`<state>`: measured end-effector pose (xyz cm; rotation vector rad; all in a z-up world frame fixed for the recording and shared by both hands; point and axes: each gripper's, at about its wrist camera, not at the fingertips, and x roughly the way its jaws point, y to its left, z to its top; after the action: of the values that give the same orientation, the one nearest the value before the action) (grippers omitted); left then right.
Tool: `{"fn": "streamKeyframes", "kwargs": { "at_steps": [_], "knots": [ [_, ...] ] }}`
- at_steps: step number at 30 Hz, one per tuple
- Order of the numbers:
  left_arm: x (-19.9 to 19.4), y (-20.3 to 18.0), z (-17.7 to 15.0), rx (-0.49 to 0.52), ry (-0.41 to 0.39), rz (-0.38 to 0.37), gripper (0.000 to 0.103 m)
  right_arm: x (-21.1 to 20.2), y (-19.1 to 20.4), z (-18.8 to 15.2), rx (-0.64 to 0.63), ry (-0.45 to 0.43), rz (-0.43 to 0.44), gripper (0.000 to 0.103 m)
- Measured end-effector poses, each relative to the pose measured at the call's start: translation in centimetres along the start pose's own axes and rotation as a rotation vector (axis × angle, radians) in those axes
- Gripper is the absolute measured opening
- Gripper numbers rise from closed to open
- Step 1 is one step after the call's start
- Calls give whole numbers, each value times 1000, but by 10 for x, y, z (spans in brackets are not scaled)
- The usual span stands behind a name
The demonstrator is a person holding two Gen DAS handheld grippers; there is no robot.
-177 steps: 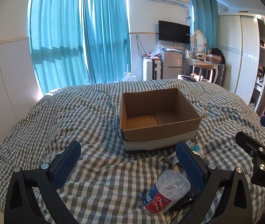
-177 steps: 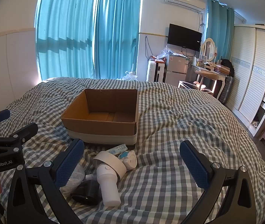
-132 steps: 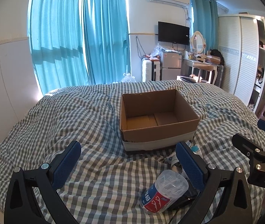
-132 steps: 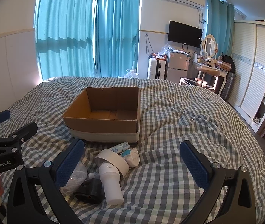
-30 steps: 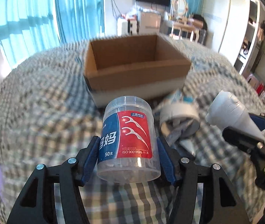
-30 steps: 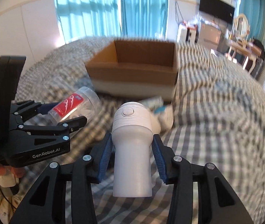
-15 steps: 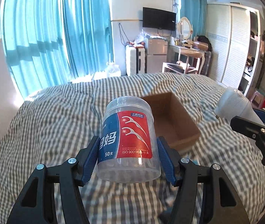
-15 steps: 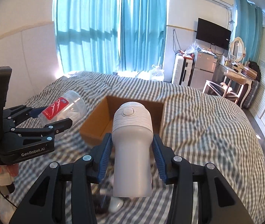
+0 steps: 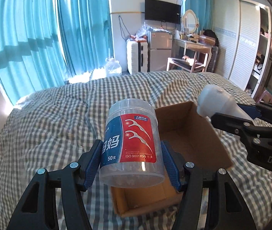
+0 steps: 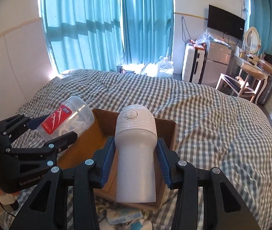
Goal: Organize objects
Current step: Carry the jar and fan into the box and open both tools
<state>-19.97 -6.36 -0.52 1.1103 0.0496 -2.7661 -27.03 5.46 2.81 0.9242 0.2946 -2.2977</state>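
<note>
My left gripper is shut on a clear plastic jar of floss picks with a red and blue label, held over the near left part of the open cardboard box. My right gripper is shut on a white bottle-shaped device, held above the same box. Each gripper shows in the other's view: the right with the white device, the left with the jar. The box's inside looks empty where it shows.
The box sits on a bed with a grey checked quilt. A few small items lie on the quilt in front of the box. Blue curtains, a small fridge, a dressing table and a wardrobe stand beyond the bed.
Both grippers, open over the pile at first, have closed on the jar and the white device. In the last second both lifted and moved forward over the box.
</note>
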Motion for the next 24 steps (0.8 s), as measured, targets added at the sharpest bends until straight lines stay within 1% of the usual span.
{"fn": "streamKeyframes", "kwargs": {
  "at_steps": [4, 9, 15, 20, 21, 22, 23, 24],
  "knots": [
    [34, -2, 1, -3, 41, -24, 62, 39, -2, 8, -7, 40, 9, 43],
    [64, -5, -6, 5, 79, -48, 62, 76, -4, 3, -13, 88, 25, 43],
    [83, -10, -13, 10, 108, -54, 63, 101, -6, -10, -22, 129, 45, 43],
    [84, -10, -18, 5, 114, -61, 64, 101, -9, -19, -17, 144, 45, 44],
    [84, -9, -18, -2, 120, -69, 64, 98, -11, -20, -9, 142, 48, 45],
    [82, -7, -19, -10, 125, -80, 66, 94, -11, -19, -1, 136, 47, 54],
    [78, -6, -18, -24, 117, -78, 72, 87, -13, -19, 10, 120, 40, 64],
    [73, -5, -18, -31, 103, -71, 77, 80, -15, -17, 19, 108, 36, 66]
  ]
}}
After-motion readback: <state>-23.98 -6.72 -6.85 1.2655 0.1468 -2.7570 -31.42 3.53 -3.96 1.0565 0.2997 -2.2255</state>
